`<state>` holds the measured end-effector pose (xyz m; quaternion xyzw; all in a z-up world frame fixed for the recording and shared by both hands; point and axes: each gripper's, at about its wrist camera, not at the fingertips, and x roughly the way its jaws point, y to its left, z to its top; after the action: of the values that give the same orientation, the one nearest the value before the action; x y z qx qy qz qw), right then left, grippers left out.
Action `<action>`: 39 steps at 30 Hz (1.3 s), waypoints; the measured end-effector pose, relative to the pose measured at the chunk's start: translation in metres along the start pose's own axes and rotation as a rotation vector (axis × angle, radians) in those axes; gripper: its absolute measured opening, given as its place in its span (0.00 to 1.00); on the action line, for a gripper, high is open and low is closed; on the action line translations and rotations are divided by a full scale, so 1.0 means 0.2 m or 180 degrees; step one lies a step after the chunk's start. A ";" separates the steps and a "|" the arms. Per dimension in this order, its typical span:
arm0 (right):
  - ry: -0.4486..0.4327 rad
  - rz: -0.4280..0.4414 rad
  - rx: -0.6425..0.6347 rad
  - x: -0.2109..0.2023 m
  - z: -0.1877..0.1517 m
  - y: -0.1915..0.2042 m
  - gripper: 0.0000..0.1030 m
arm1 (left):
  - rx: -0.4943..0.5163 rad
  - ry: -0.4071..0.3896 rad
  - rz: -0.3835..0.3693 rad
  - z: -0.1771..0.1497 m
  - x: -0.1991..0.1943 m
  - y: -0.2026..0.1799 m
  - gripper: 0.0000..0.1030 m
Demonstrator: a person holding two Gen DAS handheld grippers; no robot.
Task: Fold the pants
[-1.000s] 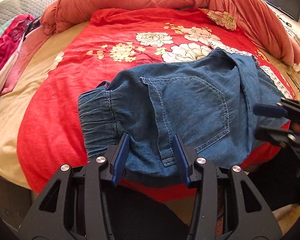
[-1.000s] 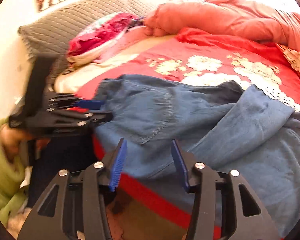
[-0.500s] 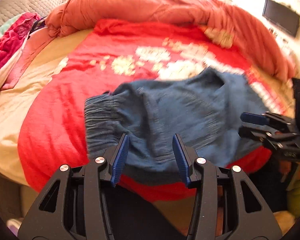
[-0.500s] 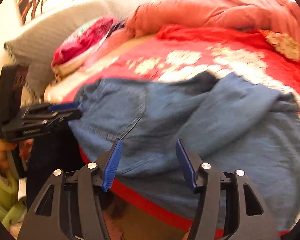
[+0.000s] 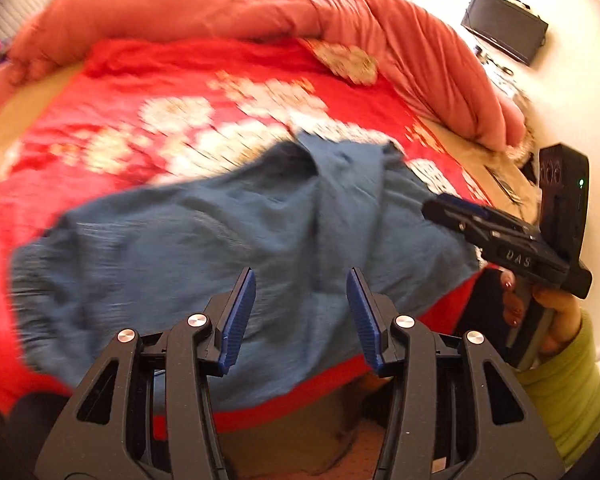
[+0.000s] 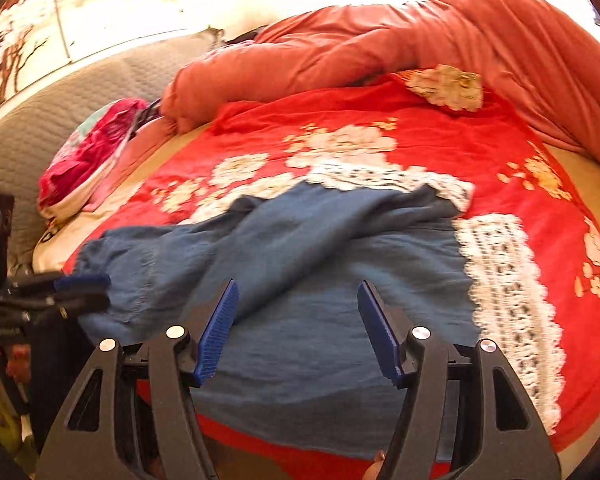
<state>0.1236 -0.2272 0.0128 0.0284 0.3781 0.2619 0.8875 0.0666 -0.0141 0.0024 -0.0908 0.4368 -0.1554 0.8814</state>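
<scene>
Closest in the left wrist view, the left gripper (image 5: 301, 312), black plastic with two ribbed blue pads, hangs over the near edge of the bed with its jaws parted and nothing between them. Closest in the right wrist view, the right gripper (image 6: 298, 326), of the same make, also stands released; its jaws have just been opening wider and no cloth sits between the pads.

Just beyond both grippers lie the blue denim pants (image 6: 300, 264), spread crumpled across the near part of the bed, one end draping over the bed's front edge. A stitched pocket seam shows on the left end in the right wrist view, and a loose fold of denim runs diagonally across the top. The left wrist view is motion-blurred, so finer detail of the pants is lost there.

To the right in the left wrist view, the right gripper appears from the side, held by a hand (image 5: 540, 320) in a lime green sleeve (image 5: 572, 384). White letters on its black body read "DAS", and a small green light glows on the block above it.

The pants rest on a bright red bedspread (image 6: 440, 148) printed with cream flowers, with a white lace panel (image 6: 504, 280) lying just right of the denim. Farther back, a bunched salmon-pink quilt (image 6: 420, 40) curves round the far side of the bed. At far left sit a pink patterned bundle of cloth (image 6: 96, 148) and a grey quilted headboard (image 6: 40, 120). A black flat box (image 5: 504, 26) is mounted on the far wall.
</scene>
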 end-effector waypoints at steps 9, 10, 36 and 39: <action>0.0064 -0.0159 0.0049 0.07 0.11 -0.08 0.59 | -0.0070 0.0226 -0.0262 0.16 0.32 -0.04 0.37; 0.0088 -0.0168 0.0036 0.08 0.12 -0.08 0.59 | -0.0066 0.0252 -0.0274 0.17 0.35 -0.04 0.34; 0.1015 -0.0841 -0.0356 1.10 0.64 0.09 0.63 | -0.0042 0.0051 -0.0679 0.11 0.44 -0.07 0.04; 0.0960 -0.0806 -0.0309 1.12 0.64 0.06 0.36 | -0.0052 0.0052 -0.0686 0.11 0.44 -0.08 0.04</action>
<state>0.3347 -0.0901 -0.0403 -0.1018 0.4942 0.1675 0.8469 0.1318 -0.0597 -0.0448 -0.1432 0.4330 -0.2465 0.8551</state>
